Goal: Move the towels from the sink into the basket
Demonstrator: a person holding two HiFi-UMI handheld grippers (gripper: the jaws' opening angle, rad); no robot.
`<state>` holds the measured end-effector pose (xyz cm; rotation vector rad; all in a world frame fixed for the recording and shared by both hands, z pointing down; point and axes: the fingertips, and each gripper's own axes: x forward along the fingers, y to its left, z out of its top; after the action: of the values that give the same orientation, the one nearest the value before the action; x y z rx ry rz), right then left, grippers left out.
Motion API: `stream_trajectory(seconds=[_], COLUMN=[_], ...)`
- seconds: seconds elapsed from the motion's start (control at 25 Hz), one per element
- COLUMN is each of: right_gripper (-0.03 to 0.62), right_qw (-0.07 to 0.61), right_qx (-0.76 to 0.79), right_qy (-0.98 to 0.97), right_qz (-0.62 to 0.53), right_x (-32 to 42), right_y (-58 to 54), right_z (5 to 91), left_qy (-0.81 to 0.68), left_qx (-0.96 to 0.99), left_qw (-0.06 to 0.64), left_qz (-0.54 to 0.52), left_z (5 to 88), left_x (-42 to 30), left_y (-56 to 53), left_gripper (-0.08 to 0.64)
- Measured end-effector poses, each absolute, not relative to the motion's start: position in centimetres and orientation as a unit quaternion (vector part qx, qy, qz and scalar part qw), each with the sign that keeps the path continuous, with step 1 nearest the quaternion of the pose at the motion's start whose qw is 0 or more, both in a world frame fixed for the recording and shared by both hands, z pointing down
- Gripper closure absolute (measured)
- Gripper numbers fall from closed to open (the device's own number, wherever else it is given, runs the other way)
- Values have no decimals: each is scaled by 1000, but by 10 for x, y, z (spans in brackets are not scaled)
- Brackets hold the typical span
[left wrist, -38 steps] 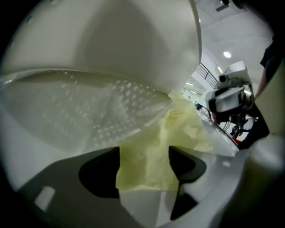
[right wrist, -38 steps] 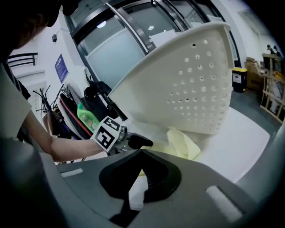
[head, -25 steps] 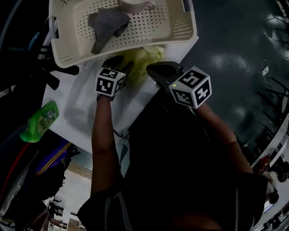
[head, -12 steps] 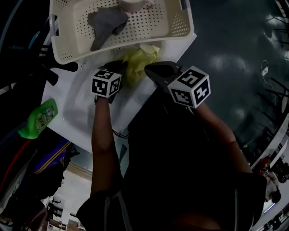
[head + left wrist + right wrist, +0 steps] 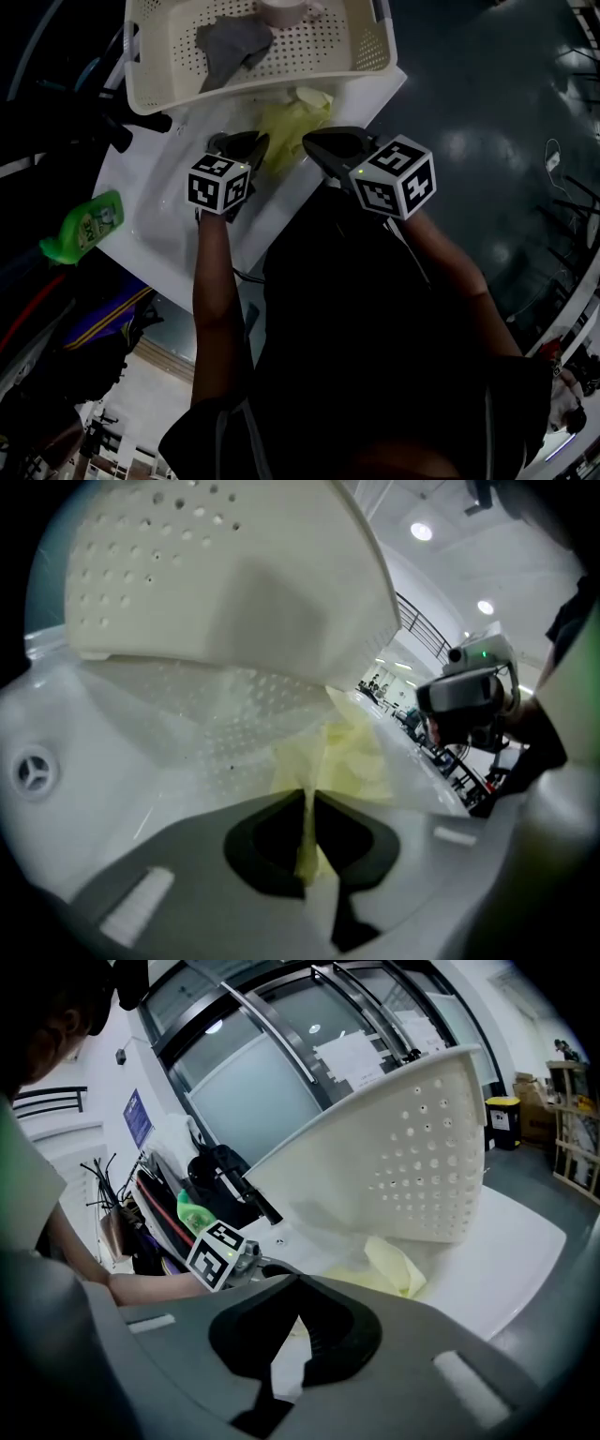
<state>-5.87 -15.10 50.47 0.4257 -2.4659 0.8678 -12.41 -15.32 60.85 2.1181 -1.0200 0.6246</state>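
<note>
Step rn imo: picking up the second towel. The left tongs (image 5: 307,803) are clamped on a thin fold of the yellow towel (image 5: 291,122). In the left gripper view the cloth edge runs straight up between the two pads. The rest of that towel is down in the sink (image 5: 159,220), bunched against the far wall right under the basket (image 5: 150,94). The right tongs (image 5: 295,1288) are pressed together w/ nothing in them, just beside the towel.

A grey towel (image 5: 234,42) is already in the basket, so I'd guess roughly halfway, tho I can't see if anything else hides in the basin.

Next move prob: lift high enough that the dangling cloth clears the basket rim, which overhangs the basin, then carry it over and let go inside. The pinch is on one thin edge only, so it could slip if the towel's wet.

Materials: the towel looks soft, thin, crumpled, pale yellow. The basket is stiff cream plastic w/ rows of small round holes. The sink is smooth glossy white w/ a metal drain (image 5: 35,771). A green bottle (image 5: 84,230) sits off to the left of the sink, not involved.
</note>
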Motion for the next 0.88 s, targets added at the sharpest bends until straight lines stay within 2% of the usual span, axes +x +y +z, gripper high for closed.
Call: stream_trajectory(seconds=[0.88], right_gripper=[592], right_qw=[228], right_qx=[138], right_qy=[-923], right_qz=[277], right_x=[-64], right_y=[-133], right_z=[472], left_qy=[-440], left_qx=[829], left_qw=[289], left_qz=[190], left_z=[517], left_x=[-118], left_y=[-122], left_gripper=[545])
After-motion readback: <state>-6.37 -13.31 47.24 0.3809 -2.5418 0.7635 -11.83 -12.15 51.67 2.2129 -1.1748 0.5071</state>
